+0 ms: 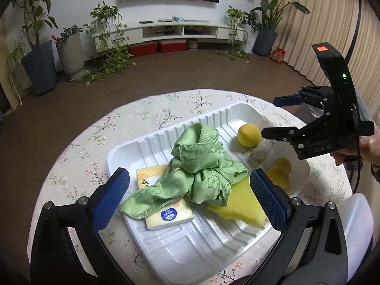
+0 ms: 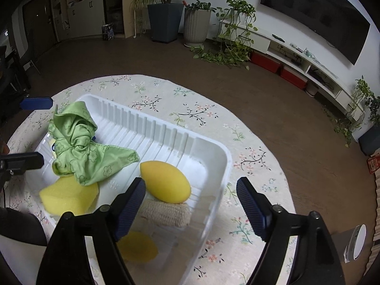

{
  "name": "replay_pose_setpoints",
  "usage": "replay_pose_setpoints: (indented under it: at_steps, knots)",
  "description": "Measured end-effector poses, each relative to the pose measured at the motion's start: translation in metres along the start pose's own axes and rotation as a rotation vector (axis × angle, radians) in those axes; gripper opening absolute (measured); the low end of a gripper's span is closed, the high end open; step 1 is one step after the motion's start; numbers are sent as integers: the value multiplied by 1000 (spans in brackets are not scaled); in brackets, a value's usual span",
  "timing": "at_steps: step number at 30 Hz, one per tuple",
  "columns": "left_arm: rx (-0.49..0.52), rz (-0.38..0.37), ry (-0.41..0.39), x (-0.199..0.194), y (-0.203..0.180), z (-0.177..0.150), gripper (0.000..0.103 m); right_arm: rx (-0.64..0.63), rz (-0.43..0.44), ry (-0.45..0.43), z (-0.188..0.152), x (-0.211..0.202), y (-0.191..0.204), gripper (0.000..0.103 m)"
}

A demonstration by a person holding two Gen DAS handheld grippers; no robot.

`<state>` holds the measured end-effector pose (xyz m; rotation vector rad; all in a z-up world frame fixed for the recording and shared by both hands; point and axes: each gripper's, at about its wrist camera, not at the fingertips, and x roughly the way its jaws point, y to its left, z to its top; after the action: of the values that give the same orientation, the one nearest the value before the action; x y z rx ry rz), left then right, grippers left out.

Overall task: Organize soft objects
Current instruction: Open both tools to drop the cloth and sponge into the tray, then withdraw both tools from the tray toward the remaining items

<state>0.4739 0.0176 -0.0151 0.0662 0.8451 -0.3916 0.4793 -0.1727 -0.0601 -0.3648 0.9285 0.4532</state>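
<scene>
A white ribbed tray (image 1: 190, 249) (image 2: 154, 128) holds a crumpled green cloth (image 1: 201, 166) (image 2: 78, 147) that lies over a yellow sponge (image 1: 237, 204) (image 2: 68, 197) and a yellow-white pack with a blue sticker (image 1: 166, 216). At the tray's other end sit a yellow egg-shaped sponge (image 1: 249, 135) (image 2: 166, 181), a cream knitted scrubber (image 1: 261, 150) (image 2: 166, 213) and another yellow round sponge (image 1: 280, 168) (image 2: 137, 247). My left gripper (image 1: 189, 174) (image 2: 45, 131) hangs open above the cloth, not touching it. My right gripper (image 2: 191, 182) (image 1: 270, 116) is open over the egg sponge and tray rim.
The tray rests on a round table with a flowered tablecloth (image 1: 166, 109) (image 2: 201, 104). A white plastic container (image 1: 356, 225) stands off the table's near right edge. A person's hand (image 1: 365, 147) holds the right gripper. Potted plants and a TV bench line the far walls.
</scene>
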Motion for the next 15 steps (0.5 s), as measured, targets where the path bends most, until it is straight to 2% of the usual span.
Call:
replay_pose_setpoints:
  at_steps: [3, 7, 10, 15]
  knots:
    - [-14, 17, -23, -14, 5, -2, 103, 8, 6, -11, -2, -9, -2, 88]
    - [-63, 60, -76, -42, 19, -10, 103, 35, 6, -34, -12, -28, -15, 103]
    - [-127, 110, -134, -74, 32, -26, 103, 88, 6, -41, -24, -45, -32, 103]
    - [-208, 170, -222, -129, 38, -69, 103, 223, 4, -99, -68, -91, -63, 103]
